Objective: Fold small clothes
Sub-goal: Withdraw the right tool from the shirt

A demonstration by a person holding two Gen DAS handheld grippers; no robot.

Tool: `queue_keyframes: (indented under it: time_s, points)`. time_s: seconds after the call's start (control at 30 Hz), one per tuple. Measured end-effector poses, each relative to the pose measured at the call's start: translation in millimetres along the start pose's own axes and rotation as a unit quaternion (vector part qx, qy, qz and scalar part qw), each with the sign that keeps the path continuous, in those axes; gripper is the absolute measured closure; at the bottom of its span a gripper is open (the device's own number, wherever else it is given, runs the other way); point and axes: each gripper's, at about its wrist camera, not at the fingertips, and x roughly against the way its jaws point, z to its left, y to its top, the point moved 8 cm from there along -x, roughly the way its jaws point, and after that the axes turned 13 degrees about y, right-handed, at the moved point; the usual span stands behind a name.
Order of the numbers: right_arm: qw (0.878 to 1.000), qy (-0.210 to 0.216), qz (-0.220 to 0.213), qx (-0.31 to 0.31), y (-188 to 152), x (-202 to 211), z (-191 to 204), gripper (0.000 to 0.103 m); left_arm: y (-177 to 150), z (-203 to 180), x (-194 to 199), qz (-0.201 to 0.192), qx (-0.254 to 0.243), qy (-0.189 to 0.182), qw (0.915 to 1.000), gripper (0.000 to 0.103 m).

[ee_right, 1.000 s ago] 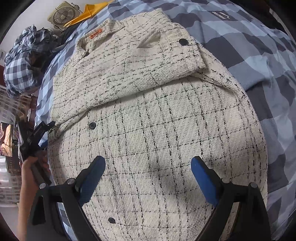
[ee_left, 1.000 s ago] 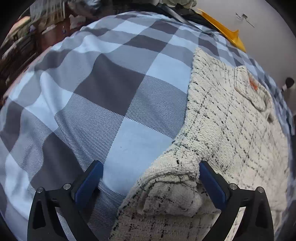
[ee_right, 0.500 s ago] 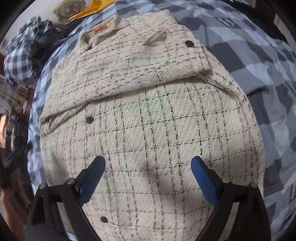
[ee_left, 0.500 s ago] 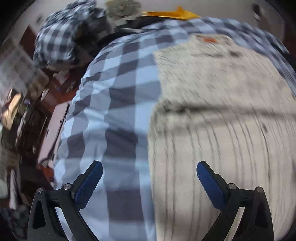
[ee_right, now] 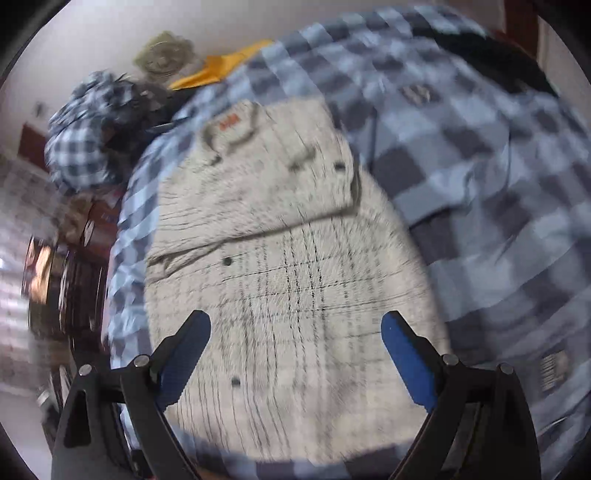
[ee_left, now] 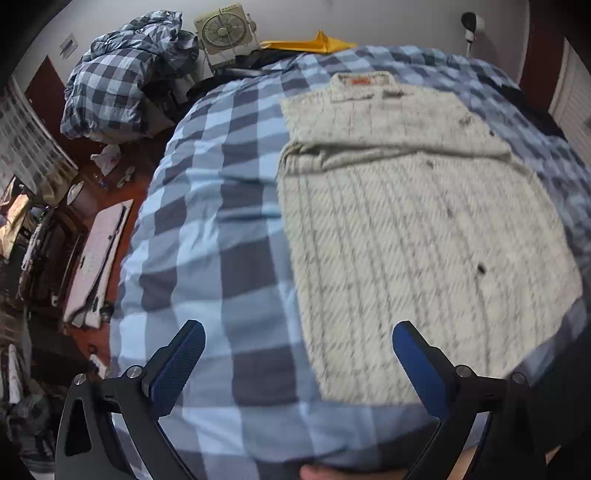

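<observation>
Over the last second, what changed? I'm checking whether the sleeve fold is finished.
The left gripper let go of the jacket's edge and pulled back and up; the right gripper also backed off. Both are open and empty. The jacket stayed flat on the checked duvet, sleeves folded across.

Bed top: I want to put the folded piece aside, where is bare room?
Free: the checked cover left of the cream jacket, and right of it. Crowded: the head end, with the fan and bundled quilt.

No legible text anywhere.
</observation>
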Motion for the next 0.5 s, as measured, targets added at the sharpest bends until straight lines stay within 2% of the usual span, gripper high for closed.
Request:
queue_keyframes:
  time_s: [0.13,0.2,0.33,0.5]
  points:
    - [0.996,-0.056,-0.006,0.068,3,73,15,0.011,-17,5,-13,0.033,0.026,-0.009,0.9991,0.000]
    - [0.993,-0.076,0.013,0.089,-9,83,15,0.011,-19,2,-18,0.043,0.031,-0.021,0.9984,0.000]
    - [0.990,-0.080,0.085,0.077,-44,48,-17,0.011,-28,-8,-29,0.069,0.023,-0.051,0.9961,0.000]
    - [0.980,-0.126,0.155,0.013,-86,-21,-89,0.011,-45,-16,-57,0.129,0.019,-0.070,0.9890,0.000]
